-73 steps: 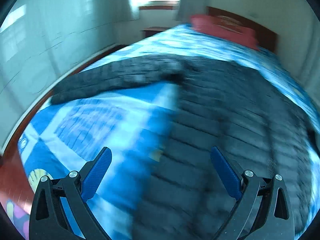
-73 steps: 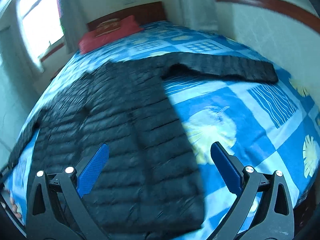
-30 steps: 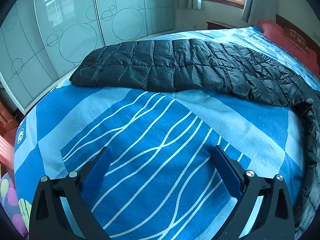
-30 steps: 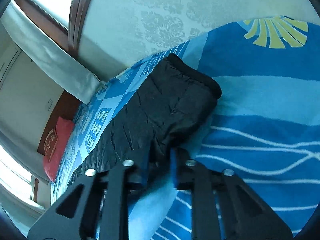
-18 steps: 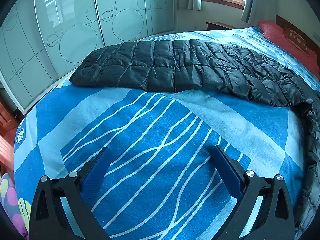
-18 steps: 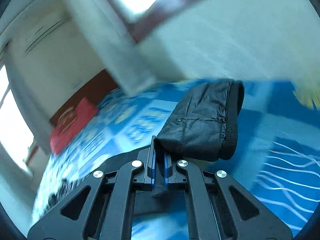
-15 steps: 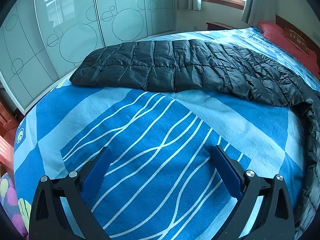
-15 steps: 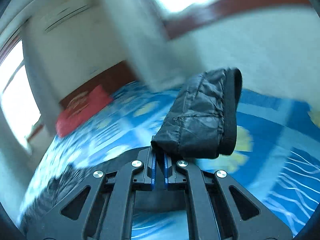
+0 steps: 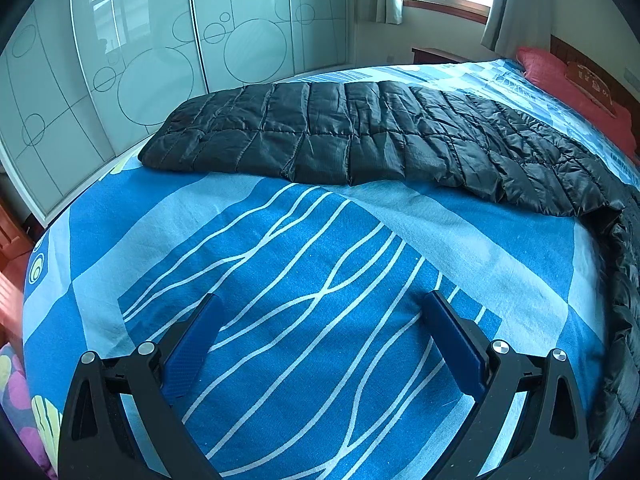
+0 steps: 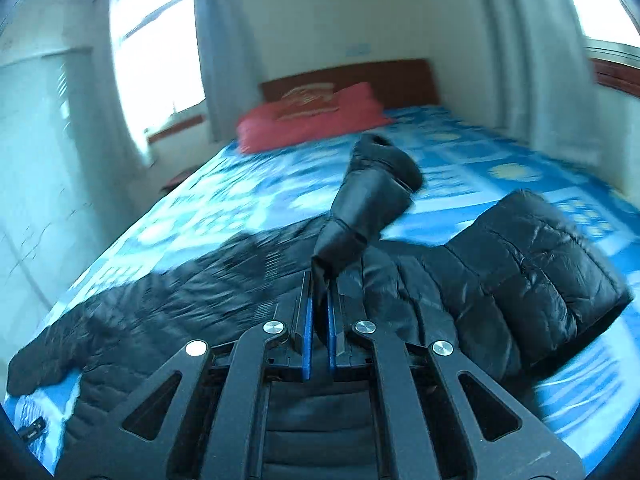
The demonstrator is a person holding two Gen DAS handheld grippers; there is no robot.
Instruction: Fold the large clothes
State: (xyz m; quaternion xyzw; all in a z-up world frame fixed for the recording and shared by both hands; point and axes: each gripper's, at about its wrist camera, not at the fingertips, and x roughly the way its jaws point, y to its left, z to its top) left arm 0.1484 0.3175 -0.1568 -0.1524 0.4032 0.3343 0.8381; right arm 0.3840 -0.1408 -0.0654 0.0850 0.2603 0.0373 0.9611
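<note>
— One jacket (image 9: 360, 136), black, quilted, on the bed (image 9: 304, 264); one sleeve lies flat, far left. Left gripper (image 9: 320, 336)?
— Fingers apart, over bare sheet. Right gripper (image 10: 318, 300) is clamped on the other sleeve's cuff (image 10: 372, 196), lifted over the jacket. One red pillow (image 10: 308, 120), far.

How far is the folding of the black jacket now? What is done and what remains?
It is early. Done: the jacket lies spread on the bed. In hand: the right tool is shut on one sleeve's cuff, raised above the jacket body. Left: the other sleeve lies flat and straight, and the left tool is open above the bare sheet, holding nothing. No finished fold shows yet.
</note>
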